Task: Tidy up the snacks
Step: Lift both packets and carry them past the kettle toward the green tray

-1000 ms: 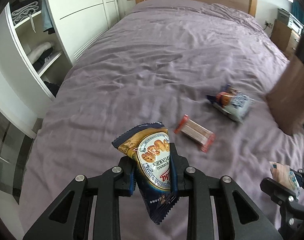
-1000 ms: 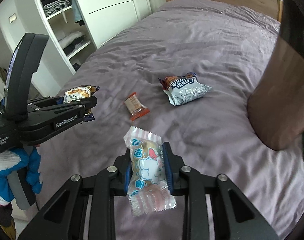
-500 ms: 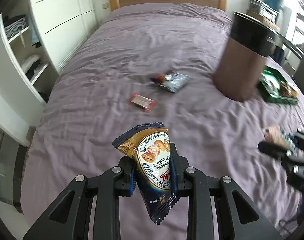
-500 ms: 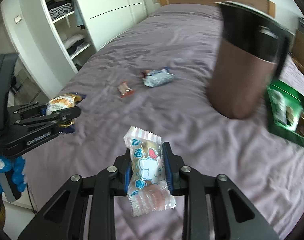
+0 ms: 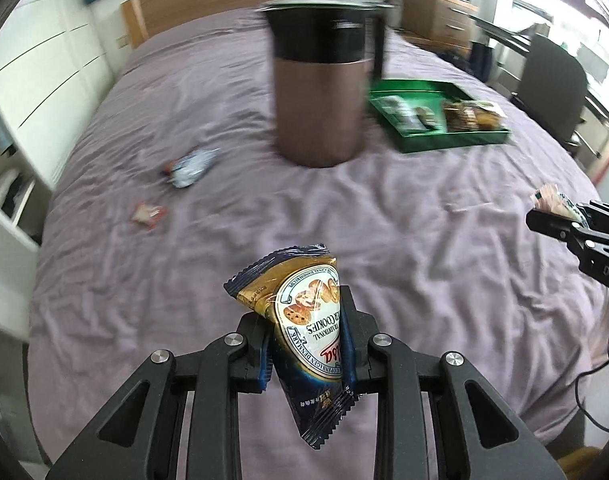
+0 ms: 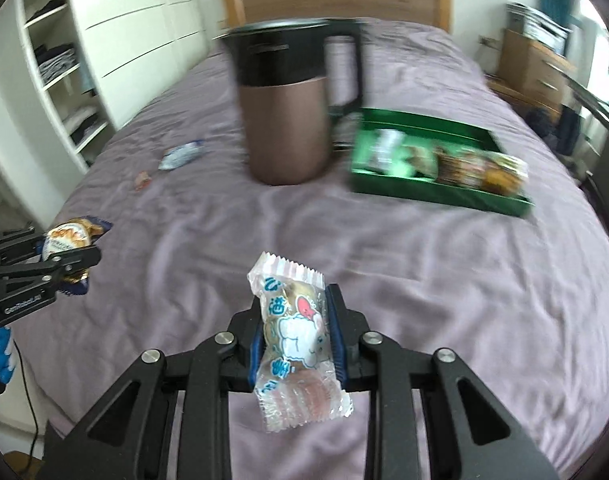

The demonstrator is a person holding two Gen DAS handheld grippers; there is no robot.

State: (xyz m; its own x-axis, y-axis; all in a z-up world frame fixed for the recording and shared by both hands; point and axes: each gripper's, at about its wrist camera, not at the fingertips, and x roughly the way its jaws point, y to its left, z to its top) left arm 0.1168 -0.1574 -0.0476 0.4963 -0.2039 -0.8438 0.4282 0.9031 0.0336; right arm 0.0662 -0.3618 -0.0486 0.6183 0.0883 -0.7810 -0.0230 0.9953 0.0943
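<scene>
My left gripper (image 5: 306, 334) is shut on a dark blue and gold cookie packet (image 5: 304, 320), held above the purple bed (image 5: 404, 240). My right gripper (image 6: 294, 332) is shut on a clear candy packet with a white sheep print (image 6: 294, 336). The green tray (image 6: 440, 196) with several snacks in it lies ahead to the right, beside a brown and black jug (image 6: 288, 112). Two more snacks lie on the bed at the left: a silver-blue packet (image 5: 192, 164) and a small red-ended packet (image 5: 148, 214). Each gripper shows at the edge of the other's view.
White wardrobe shelves (image 6: 64, 72) with folded clothes stand left of the bed. A wooden headboard (image 6: 336, 0) is at the far end, a wooden drawer unit (image 6: 536, 60) and a dark chair (image 5: 556, 84) to the right.
Both grippers have swung to the right and risen a little, still holding their packets. The jug and the green tray have come into view ahead; the two loose snacks now lie far left.
</scene>
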